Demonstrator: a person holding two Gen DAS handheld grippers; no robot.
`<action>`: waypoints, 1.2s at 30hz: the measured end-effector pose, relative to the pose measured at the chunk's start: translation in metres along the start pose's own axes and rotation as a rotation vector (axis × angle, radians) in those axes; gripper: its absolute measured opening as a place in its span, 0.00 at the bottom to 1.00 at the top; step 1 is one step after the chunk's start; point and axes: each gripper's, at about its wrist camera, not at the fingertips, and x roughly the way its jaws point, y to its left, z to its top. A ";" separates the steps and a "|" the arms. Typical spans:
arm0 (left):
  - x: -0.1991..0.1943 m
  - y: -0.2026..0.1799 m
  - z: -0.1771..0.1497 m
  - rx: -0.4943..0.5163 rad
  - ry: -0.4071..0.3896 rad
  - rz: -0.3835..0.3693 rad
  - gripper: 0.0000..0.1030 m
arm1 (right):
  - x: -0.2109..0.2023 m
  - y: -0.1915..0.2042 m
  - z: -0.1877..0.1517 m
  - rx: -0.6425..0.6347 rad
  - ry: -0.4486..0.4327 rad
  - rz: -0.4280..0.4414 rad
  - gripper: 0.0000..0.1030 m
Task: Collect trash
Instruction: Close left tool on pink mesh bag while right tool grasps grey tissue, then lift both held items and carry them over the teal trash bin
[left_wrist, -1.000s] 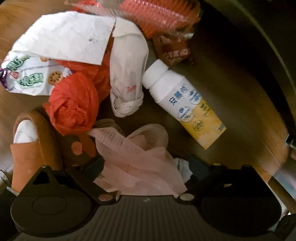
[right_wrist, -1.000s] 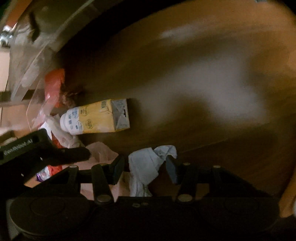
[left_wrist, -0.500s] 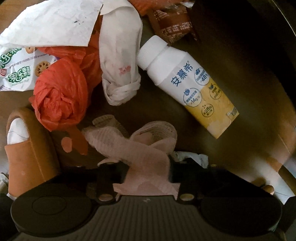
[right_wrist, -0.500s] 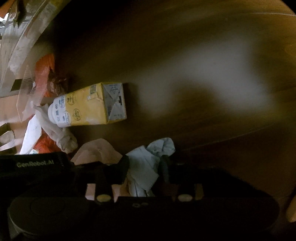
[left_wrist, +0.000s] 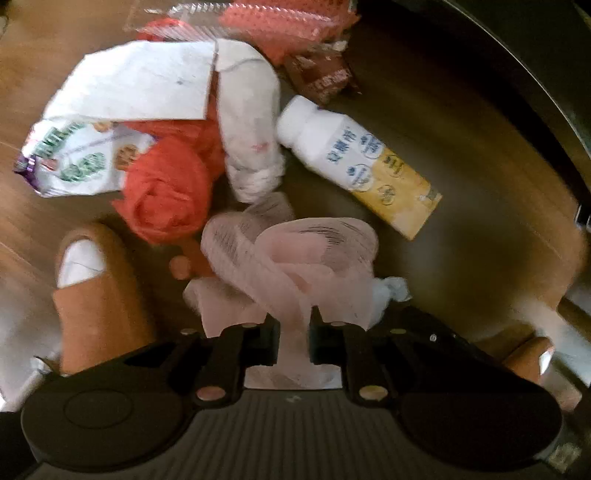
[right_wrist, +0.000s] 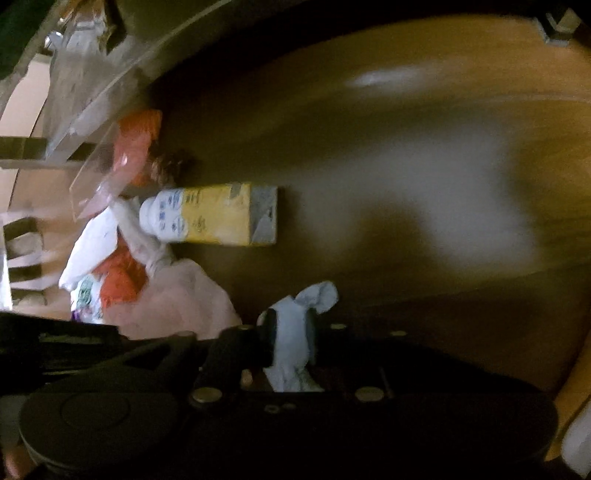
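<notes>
My left gripper (left_wrist: 293, 325) is shut on a crumpled pink net wrapper (left_wrist: 295, 254), held above a pile of trash on the wooden floor. My right gripper (right_wrist: 291, 328) is shut on a crumpled pale blue tissue (right_wrist: 295, 325); the tissue also shows in the left wrist view (left_wrist: 391, 291). A white and yellow drink bottle (left_wrist: 358, 166) lies on its side beyond the wrapper and shows in the right wrist view (right_wrist: 210, 214). An orange plastic bag (left_wrist: 166, 192), a knotted white bag (left_wrist: 251, 140), a white paper (left_wrist: 140, 85) and a snack packet (left_wrist: 77, 162) lie to the left.
A brown slipper with a white sock (left_wrist: 96, 288) stands at the left. A clear plastic tray (left_wrist: 258, 22) and a brown wrapper (left_wrist: 321, 77) lie at the back. A dark curved rim (left_wrist: 535, 74) runs along the right. A clear plastic container (right_wrist: 85, 92) is at the upper left.
Both grippers have closed, the left on the pink wrapper and the right on the blue tissue. The left view has pulled back from the pile, with the wrapper bunched up.
</notes>
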 end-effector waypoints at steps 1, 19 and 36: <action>0.002 0.006 0.002 0.001 0.000 0.011 0.12 | 0.002 -0.001 0.000 0.015 0.006 0.010 0.20; 0.050 0.019 0.028 -0.029 0.086 0.009 0.12 | 0.079 0.001 -0.005 0.136 0.177 -0.031 0.37; 0.032 0.010 0.011 0.025 0.056 -0.013 0.09 | 0.021 0.027 -0.011 -0.170 0.012 -0.130 0.23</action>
